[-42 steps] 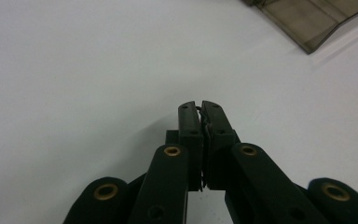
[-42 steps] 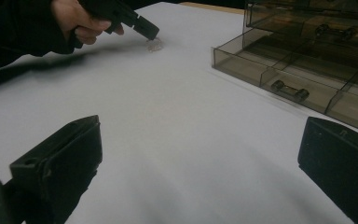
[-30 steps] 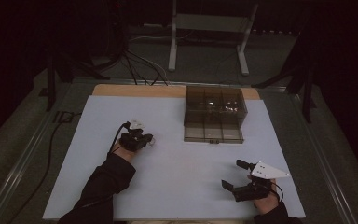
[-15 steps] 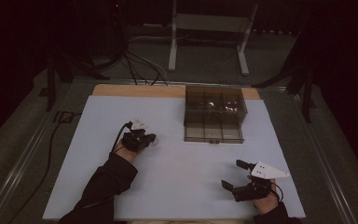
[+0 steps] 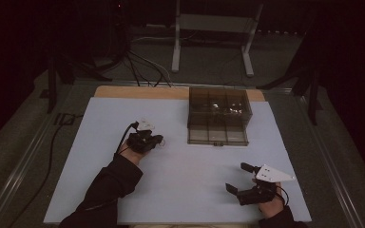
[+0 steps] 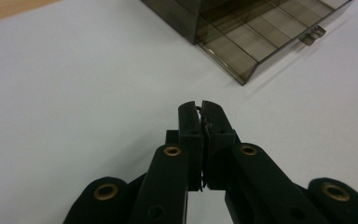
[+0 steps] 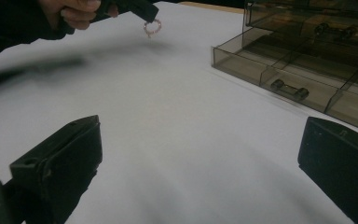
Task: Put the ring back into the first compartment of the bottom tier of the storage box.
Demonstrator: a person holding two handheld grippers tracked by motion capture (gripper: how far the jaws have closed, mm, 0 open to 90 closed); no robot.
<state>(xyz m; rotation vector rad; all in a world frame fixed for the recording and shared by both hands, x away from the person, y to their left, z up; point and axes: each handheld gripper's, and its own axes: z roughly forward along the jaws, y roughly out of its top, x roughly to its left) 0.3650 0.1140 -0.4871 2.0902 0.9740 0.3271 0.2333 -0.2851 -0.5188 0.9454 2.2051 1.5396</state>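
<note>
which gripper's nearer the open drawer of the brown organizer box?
Left. The left gripper, shut on a small ring, sits just left of the drawer. The right gripper, open, is nearer the table's front edge.

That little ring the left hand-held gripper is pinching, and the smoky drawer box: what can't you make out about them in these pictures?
- Ring: small and blurred in the right gripper view; material unclear. In the left gripper view the shut jaws of the left hand-held gripper hide nearly all of it.
- Drawer box: contents are tiny glints in the high view; top cut off in both gripper views.
- Dark items in its compartments: too dim to identify.
</note>
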